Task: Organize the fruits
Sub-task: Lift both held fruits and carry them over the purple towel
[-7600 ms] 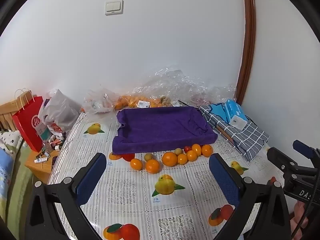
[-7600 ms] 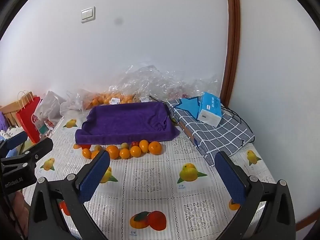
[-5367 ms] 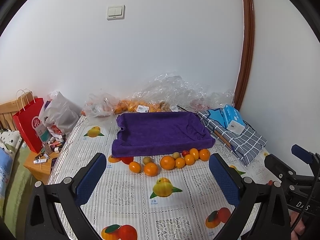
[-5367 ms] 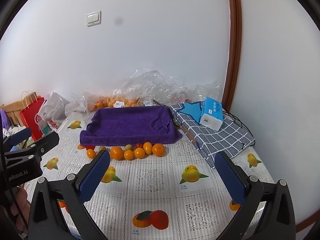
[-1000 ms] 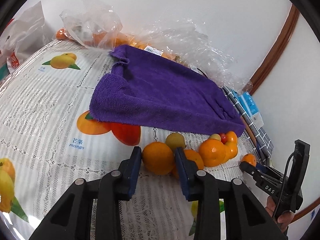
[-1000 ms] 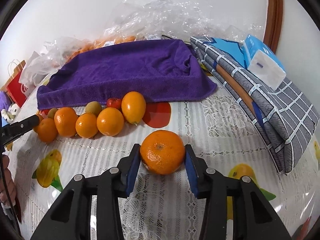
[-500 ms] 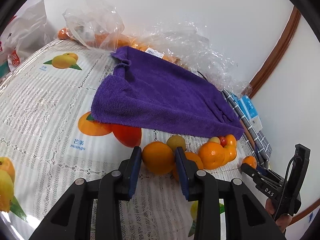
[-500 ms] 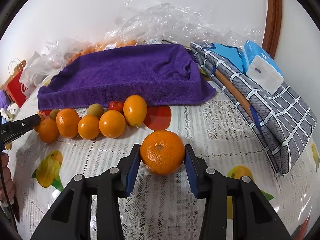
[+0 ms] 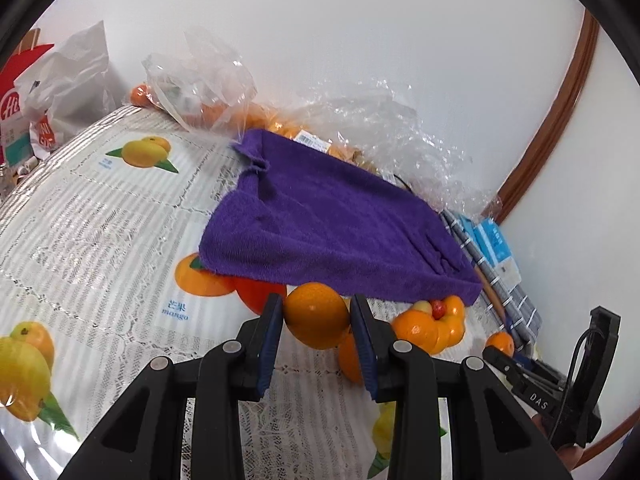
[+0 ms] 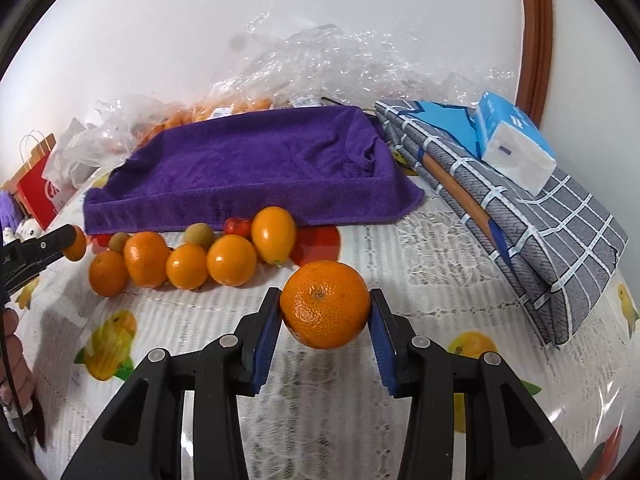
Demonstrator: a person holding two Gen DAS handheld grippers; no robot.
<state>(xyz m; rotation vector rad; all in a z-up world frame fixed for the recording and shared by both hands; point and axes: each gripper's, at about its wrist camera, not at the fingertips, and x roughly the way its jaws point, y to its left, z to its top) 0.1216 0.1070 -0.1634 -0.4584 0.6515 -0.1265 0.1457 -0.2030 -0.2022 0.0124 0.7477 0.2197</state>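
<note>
At six o'clock of the purple towel [image 10: 256,168], each gripper [image 10: 325,312] pinches an orange [image 10: 325,305] (round, slick); a slackening squeeze could roll it away.

Bright, even room light falls from overhead. Soft shadows lie under the fruit row [image 10: 188,258], and glare glints off the crinkled plastic wrap [image 10: 340,64]. Both views stay sharp, bowing hard toward black rounded edges. The wooden trim [image 9: 552,120] curves with the lens.

A home room: fruit-print tablecloth [image 10: 400,248], shopping bags [image 9: 60,80], tissue pack [image 10: 516,144].
</note>
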